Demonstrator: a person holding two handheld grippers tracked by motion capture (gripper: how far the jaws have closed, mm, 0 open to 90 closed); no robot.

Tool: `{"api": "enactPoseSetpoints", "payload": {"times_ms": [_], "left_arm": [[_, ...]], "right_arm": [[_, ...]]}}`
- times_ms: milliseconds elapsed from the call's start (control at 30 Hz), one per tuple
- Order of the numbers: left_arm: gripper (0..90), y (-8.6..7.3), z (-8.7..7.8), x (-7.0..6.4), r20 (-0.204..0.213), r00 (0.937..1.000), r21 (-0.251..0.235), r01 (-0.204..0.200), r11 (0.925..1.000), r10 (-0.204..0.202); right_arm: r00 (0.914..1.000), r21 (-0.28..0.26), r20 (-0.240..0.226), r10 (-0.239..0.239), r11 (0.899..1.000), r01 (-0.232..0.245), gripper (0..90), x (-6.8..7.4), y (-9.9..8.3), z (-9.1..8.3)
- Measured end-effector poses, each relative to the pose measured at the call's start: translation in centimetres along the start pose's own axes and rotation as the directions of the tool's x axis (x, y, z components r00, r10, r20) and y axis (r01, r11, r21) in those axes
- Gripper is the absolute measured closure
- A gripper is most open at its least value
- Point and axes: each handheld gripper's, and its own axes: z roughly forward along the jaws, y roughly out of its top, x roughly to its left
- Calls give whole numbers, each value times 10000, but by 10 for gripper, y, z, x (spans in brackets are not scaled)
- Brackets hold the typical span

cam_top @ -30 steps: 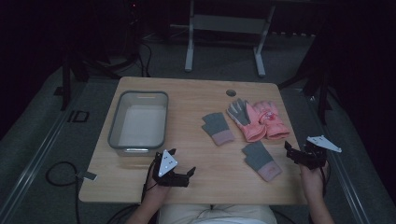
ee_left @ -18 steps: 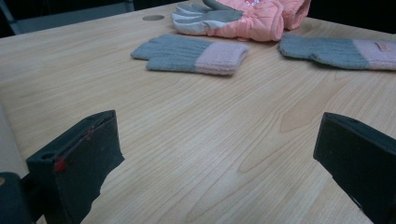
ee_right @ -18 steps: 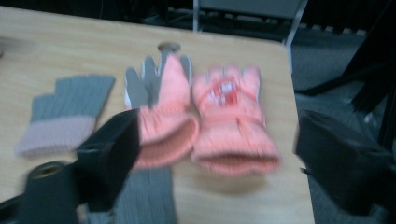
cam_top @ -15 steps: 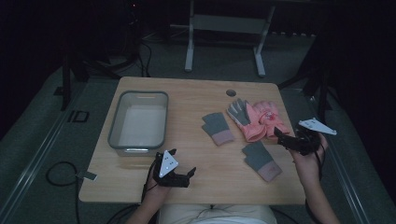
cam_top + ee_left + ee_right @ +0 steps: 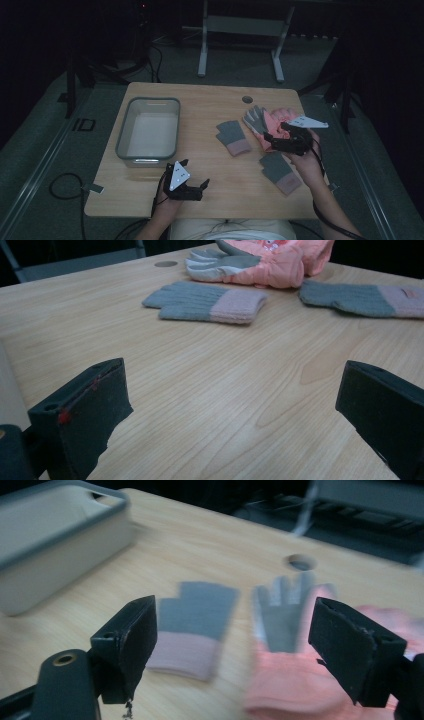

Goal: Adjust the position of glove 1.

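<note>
Pale wood grain covers the table (image 5: 210, 107), which occupies the centre of the high view. At the lower centre of that view, the left gripper (image 5: 196, 186) rests low near the near edge of the table. Its jaws are spread wide and hold nothing; the left gripper view confirms bare wood between them.

At the lower right of the high view lies a grey knit glove with a pink cuff (image 5: 280, 171), flat on the table, just below the right hand. Above it, at centre right, the right gripper (image 5: 272, 138) hovers over the pink padded gloves (image 5: 266, 126), jaws spread apart and empty. In the right gripper view these gloves (image 5: 285, 650) sit between the jaws at lower centre, blurred, so contact cannot be confirmed.

A second grey knit glove (image 5: 233, 137) lies at centre, to the left of the pink gloves and apart from them.

At centre left stands a clear plastic bin (image 5: 125, 132), which appears empty.

Assessment: the work appears to be at its start. All gloves remain on the table and none is in the bin. The step in hand is judged to be the approach to the pink padded gloves. Grasping, lifting and placing each glove remain to be done, if the bin is the destination.
</note>
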Motion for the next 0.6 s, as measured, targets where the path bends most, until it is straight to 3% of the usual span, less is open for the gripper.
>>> {"api": "enactPoseSetpoints", "payload": {"times_ms": [33, 67, 133, 167, 200, 233, 300, 333, 400, 433, 467, 500, 533, 567, 600], "left_arm": [[3, 0, 0, 1, 58, 10000, 7, 28, 10000, -28], [3, 0, 0, 1, 38, 10000, 6, 68, 10000, -68], [3, 0, 0, -1, 51, 9999, -17, -131, 9999, 131], [3, 0, 0, -2, 42, 9999, 36, -167, 9999, 167], [3, 0, 1, -1, 0, 10000, 70, -90, 9999, 90], [3, 0, 1, -2, 41, 9999, 95, -133, 9999, 132], [3, 0, 0, 0, 70, 10000, 118, 13, 9999, -13], [3, 0, 1, 0, 140, 9999, 140, 10, 9999, -12], [3, 0, 1, 0, 314, 9994, 125, -131, 9998, 127], [3, 1, 1, -1, 285, 9994, 175, -213, 9996, 208], [3, 1, 1, -3, 188, 9993, 200, -321, 9993, 317], [3, 1, 2, -5, 253, 9981, 309, -563, 9979, 555], [3, 1, 2, -6, 294, 9981, 366, -558, 9978, 548], [3, 1, 2, -7, 201, 9981, 345, -597, 9976, 590], [3, 1, 2, -7, 267, 9972, 281, -700, 9972, 692]], "right_arm": [[9998, -36, -73, 180, 9998, -180, 228, 1, 0, 5], [9994, 284, -349, -38, 9996, 48, 242, 5, 0, 15], [9992, 373, -406, -3, 9993, 18, 284, 7, 0, 20], [9990, 336, -140, -433, 9985, 438, 281, 12, -2, 26], [9978, 463, -529, -407, 9980, 432, 276, 13, -2, 31], [9983, 604, -220, -540, 9966, 552, 295, 16, -4, 41], [9971, 601, -298, -705, 9956, 722, 290, 17, -5, 45], [9989, 713, -407, -236, 9971, 265, 315, 16, -7, 53], [9973, 791, -178, -706, 9943, 718, 313, 18, -11, 63], [9994, 1071, -235, -259, 9938, 283, 333, 18, -14, 74], [9994, 1071, -235, -259, 9938, 283, 333, 18, -14, 74], [9976, 1089, -144, -675, 9917, 687, 334, 21, -16, 78], [9981, 1175, -137, -603, 9912, 615, 348, 22, -18, 85], [9992, 1357, -326, -240, 9903, 282, 361, 22, -19, 90], [9975, 1325, -416, -579, 9892, 629, 363, 25, -20, 95]]}}
